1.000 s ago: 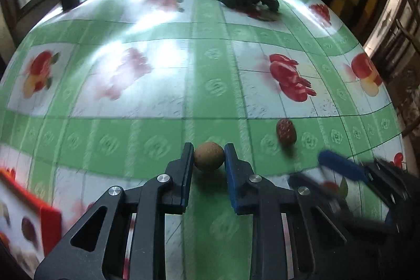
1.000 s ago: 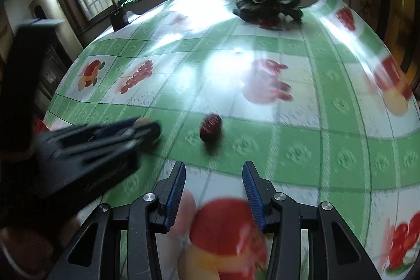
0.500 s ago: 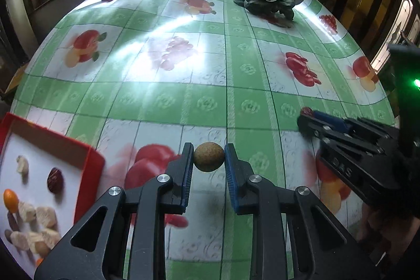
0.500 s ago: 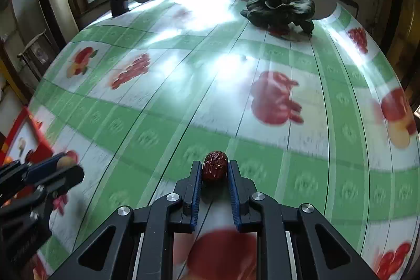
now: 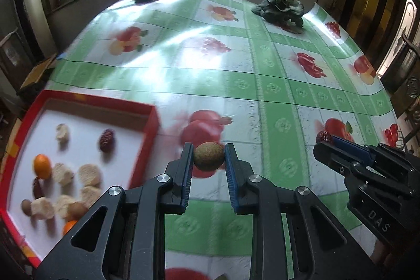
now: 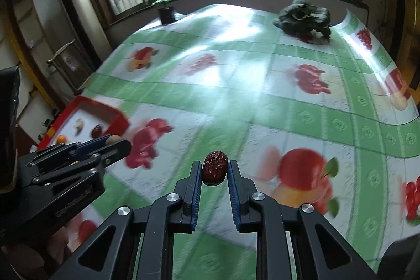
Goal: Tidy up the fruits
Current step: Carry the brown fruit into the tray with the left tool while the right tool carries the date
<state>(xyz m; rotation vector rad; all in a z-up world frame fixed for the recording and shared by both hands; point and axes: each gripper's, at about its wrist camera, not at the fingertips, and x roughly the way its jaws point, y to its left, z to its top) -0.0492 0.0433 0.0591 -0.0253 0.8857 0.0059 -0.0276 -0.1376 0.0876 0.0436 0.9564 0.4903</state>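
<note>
Left gripper point(image 5: 209, 156) clamped on a round brown fruit point(image 5: 209, 156), held above the table point(image 5: 275, 85) just beside the red tray point(image 5: 147, 146) at the left edge. Right gripper point(image 6: 214, 171) clamped on a wrinkled red date point(image 6: 214, 168) — also off the table, nearer its front edge.
</note>
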